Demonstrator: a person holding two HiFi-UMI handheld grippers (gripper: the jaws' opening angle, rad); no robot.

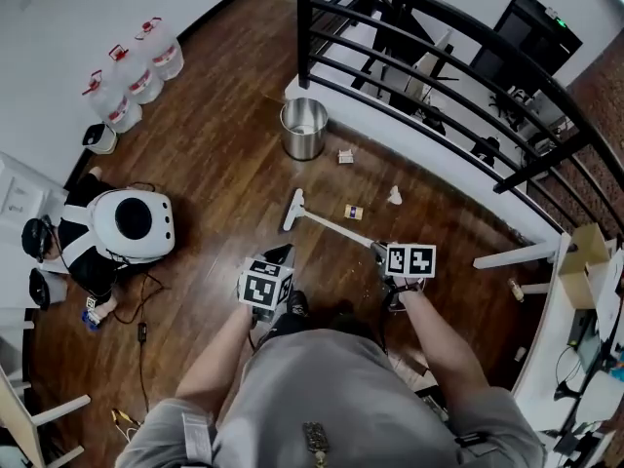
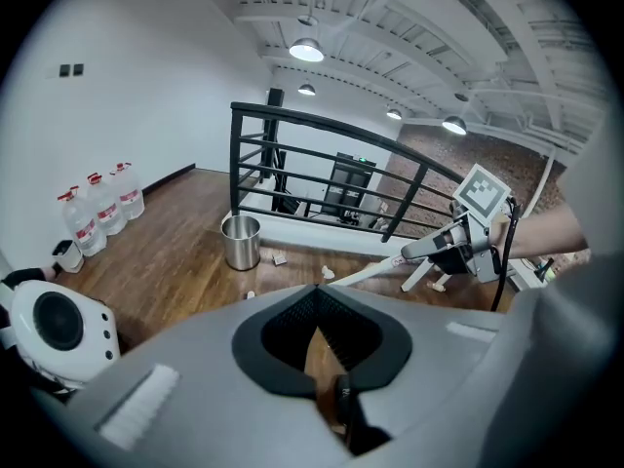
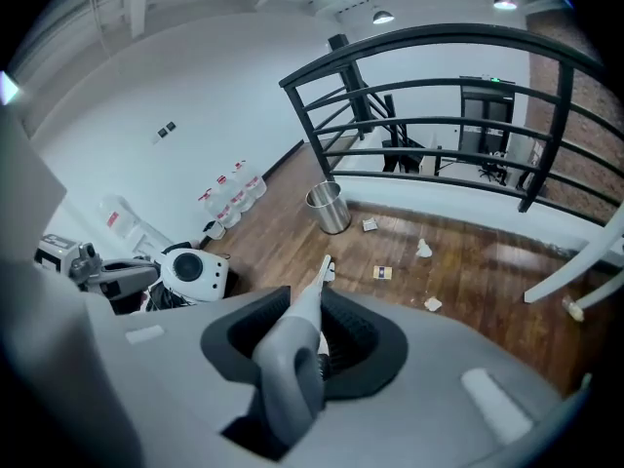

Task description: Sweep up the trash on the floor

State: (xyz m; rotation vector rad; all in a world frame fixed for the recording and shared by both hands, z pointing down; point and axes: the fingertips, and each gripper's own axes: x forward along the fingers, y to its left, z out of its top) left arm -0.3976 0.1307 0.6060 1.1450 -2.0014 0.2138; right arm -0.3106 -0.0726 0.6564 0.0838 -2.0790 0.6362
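Nearest, from above: a person's grey shirt (image 1: 322, 388) and two bare forearms reaching forward over a dark wood floor (image 1: 214, 164).

At left, the left gripper (image 2: 317, 334), jaws drawn nearly together, only a narrow wedge of floor showing between the black pads. Pinches a thin dark piece (image 2: 346, 408) low in that gap, too little of it visible to name.

At right, the right gripper (image 3: 322, 344), jaws closed tight on the grey handle of a broom (image 1: 327, 224). Slants from that gripper forward and to the left, white head down on the boards ahead of both grippers.

Just right of the broom's shaft, a small tan card (image 1: 353, 212). A little beyond, a crumpled white scrap (image 1: 394, 196). Farther on, another paper scrap (image 1: 345, 156) near a steel bin (image 1: 304, 129). All three pieces apart from the broom head and from both grippers.

Off to the left, a round white machine (image 1: 132, 224). Farthest, water jugs (image 1: 132, 76) by the wall and a black railing (image 1: 304, 27).
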